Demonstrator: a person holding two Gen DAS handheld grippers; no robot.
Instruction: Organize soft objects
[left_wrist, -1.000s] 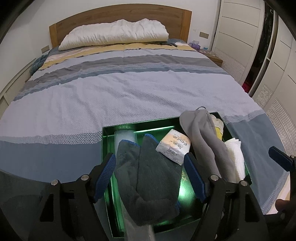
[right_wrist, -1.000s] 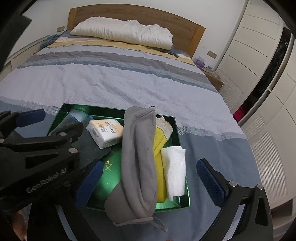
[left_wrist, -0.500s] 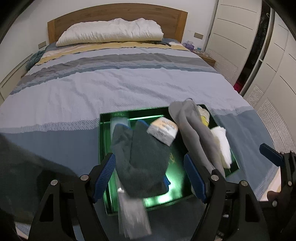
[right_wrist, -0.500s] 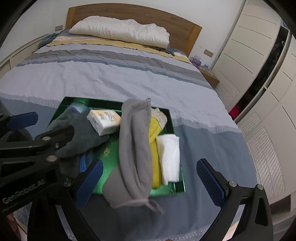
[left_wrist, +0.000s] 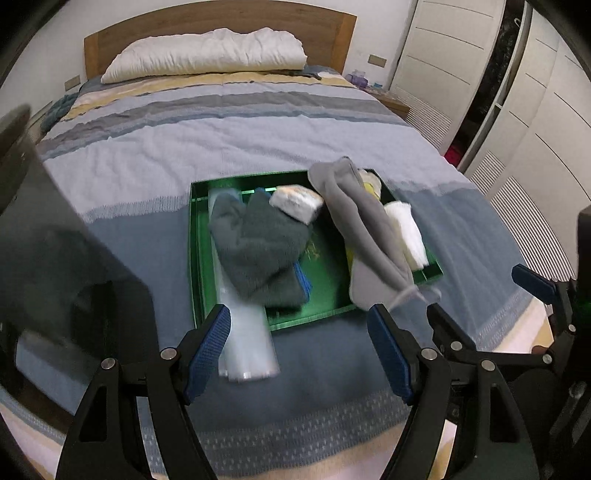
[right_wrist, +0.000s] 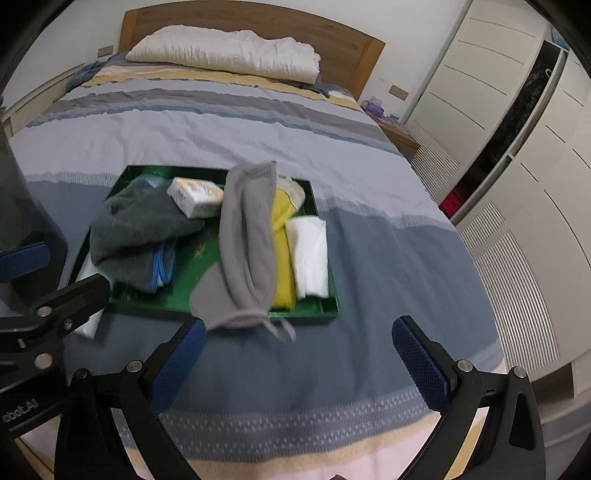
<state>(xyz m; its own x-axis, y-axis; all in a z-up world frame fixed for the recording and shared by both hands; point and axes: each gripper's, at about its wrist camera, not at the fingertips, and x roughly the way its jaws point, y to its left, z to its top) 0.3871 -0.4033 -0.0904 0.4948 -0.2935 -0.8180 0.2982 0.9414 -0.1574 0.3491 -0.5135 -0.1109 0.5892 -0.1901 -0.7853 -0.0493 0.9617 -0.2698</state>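
Both grippers have drawn back from the tray since the earlier frames, so it now sits higher and smaller in each view. Nearest, the left gripper (left_wrist: 299, 350) stands wide open with nothing between its blue pads, over bare bedspread (left_wrist: 332, 373). The right gripper (right_wrist: 299, 365) is likewise spread wide and empty. Beyond them the green tray (right_wrist: 314, 314) lies mid-frame on the bed. A clear plastic tube (left_wrist: 243, 343) sticks out over its near edge, long axis running toward the headboard. A grey pouch (right_wrist: 249, 243) drapes lengthwise over the near rim, its loop end toward the camera. Right of it lie a yellow cloth (right_wrist: 282, 240) and white tissue (right_wrist: 308, 251); left, a dark green towel (right_wrist: 136, 232) with a tissue pack (right_wrist: 195, 197). Farthest, a white pillow (right_wrist: 225, 51) rests against the headboard (right_wrist: 351, 48).
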